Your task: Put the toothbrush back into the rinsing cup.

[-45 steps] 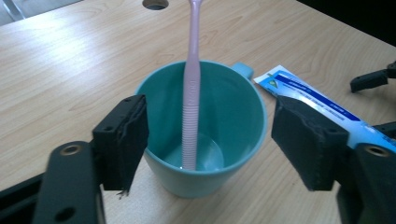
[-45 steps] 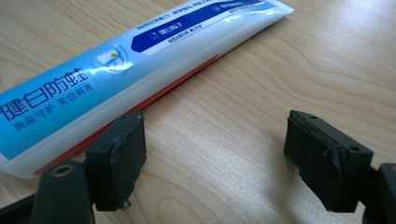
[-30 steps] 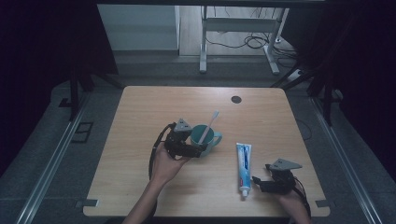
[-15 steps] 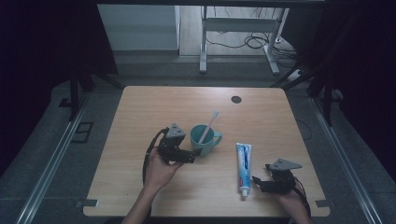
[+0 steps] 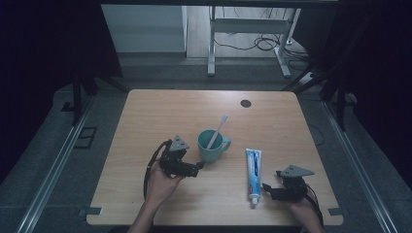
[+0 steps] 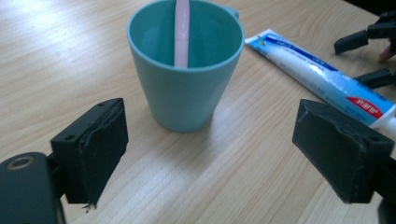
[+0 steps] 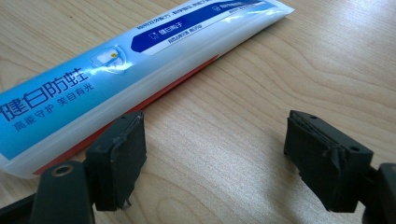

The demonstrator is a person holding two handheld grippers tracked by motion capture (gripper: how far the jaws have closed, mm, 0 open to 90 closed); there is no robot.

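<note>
left gripper [image 5: 197, 167] now back from cup [image 5: 212, 146], wooden table [image 5: 160, 111]

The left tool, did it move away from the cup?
Yes. The left tool slid back left, off the green cup, jaws just opening, nothing between them.

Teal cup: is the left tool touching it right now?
Apart. In the left gripper view, bare wood shows between the teal cup and both open jaws of the left tool.

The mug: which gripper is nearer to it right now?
Left. The left gripper sits just beside the mug, jaws open and apart from it. The right gripper is farther off, by the cap end of the toothpaste.
</note>
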